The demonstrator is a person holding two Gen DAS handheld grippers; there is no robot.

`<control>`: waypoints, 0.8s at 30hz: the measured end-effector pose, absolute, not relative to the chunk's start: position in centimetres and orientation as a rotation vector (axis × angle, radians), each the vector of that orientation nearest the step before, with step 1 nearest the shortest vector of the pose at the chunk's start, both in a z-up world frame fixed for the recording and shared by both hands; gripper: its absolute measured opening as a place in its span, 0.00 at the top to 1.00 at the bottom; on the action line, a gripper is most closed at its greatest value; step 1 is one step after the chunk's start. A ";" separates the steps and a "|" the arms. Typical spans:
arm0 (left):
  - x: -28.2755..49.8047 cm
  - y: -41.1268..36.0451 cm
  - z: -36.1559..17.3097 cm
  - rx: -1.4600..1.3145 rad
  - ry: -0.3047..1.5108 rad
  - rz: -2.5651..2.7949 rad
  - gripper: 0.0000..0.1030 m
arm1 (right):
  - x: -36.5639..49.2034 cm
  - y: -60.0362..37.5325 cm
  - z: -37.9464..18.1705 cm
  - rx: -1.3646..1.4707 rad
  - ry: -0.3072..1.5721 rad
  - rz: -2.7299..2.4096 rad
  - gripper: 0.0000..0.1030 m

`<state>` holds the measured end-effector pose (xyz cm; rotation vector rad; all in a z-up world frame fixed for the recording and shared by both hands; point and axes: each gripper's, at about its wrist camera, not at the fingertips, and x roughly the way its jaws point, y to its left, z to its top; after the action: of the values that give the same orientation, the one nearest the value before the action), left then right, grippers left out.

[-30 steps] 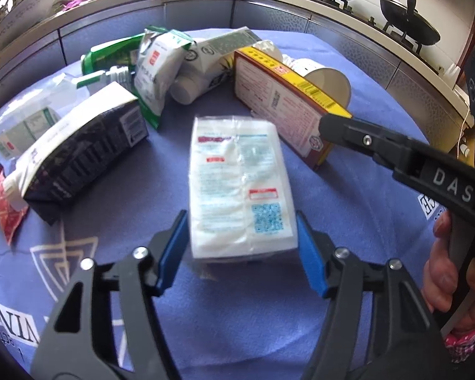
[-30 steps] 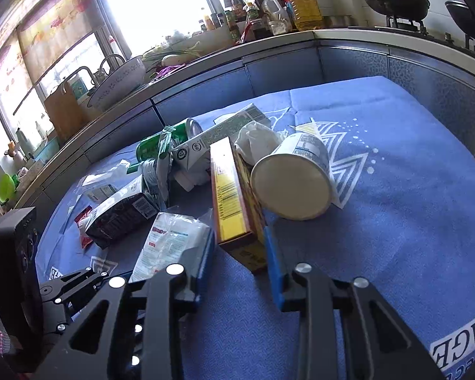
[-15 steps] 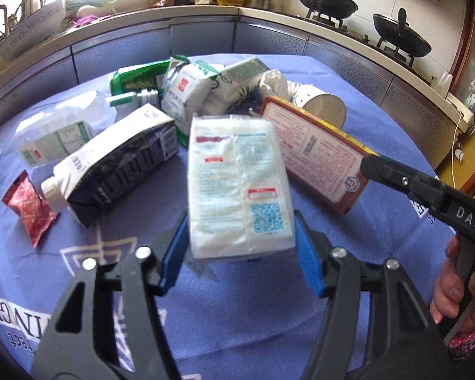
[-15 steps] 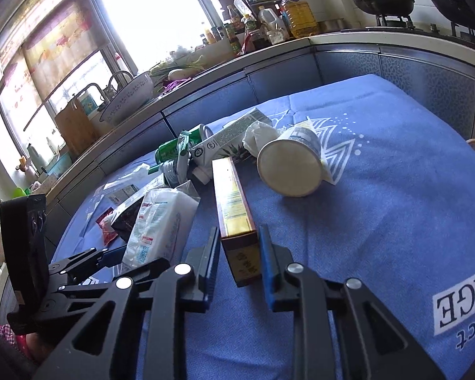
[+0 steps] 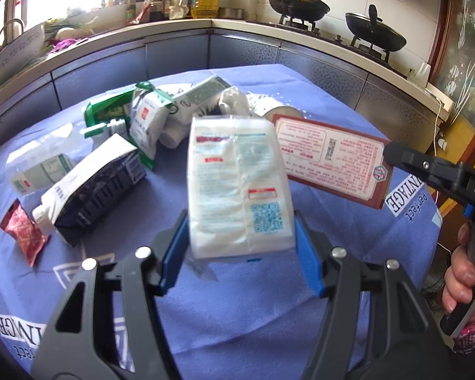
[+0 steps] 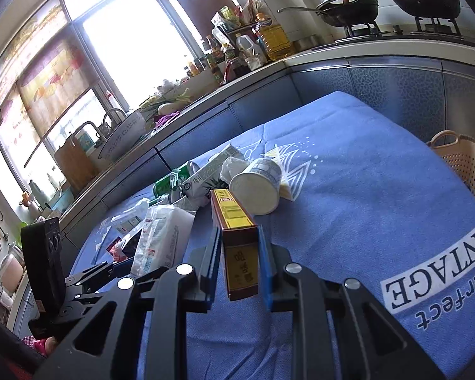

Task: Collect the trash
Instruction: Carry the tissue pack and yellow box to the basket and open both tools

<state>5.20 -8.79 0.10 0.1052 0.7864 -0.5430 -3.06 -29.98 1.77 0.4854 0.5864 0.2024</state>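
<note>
Now both tools carry something: the left tool (image 5: 240,247) is clenched on the white packet (image 5: 237,186), which has been lifted clear of the table (image 5: 237,316), and the right tool (image 6: 239,266) has just been closing its jaws on the near end of the long red and yellow box (image 6: 237,240), which is also raised off the blue cloth. Other trash, such as the paper cup (image 6: 256,190) and the dark carton (image 5: 95,186), lies on the far and left part of the table, so I judge the next step is to bring both pieces to the beige basket (image 6: 465,161) at the right edge.
</note>
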 end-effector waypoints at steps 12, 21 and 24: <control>5.0 -13.3 2.0 0.146 0.736 -0.657 0.41 | -5.2 -34.2 3.0 0.526 0.506 0.110 0.77; 5.7 -19.6 2.7 0.205 0.723 -0.767 0.41 | -6.9 -39.0 3.0 0.551 0.449 -0.011 0.77; 5.9 -22.2 3.3 0.230 0.698 -0.809 0.41 | -7.5 -41.0 2.8 0.563 0.431 -0.055 0.77</control>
<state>5.85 -22.22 3.26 0.2303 0.6984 -0.8089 -7.52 -41.03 2.82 0.5625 0.4305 -0.0553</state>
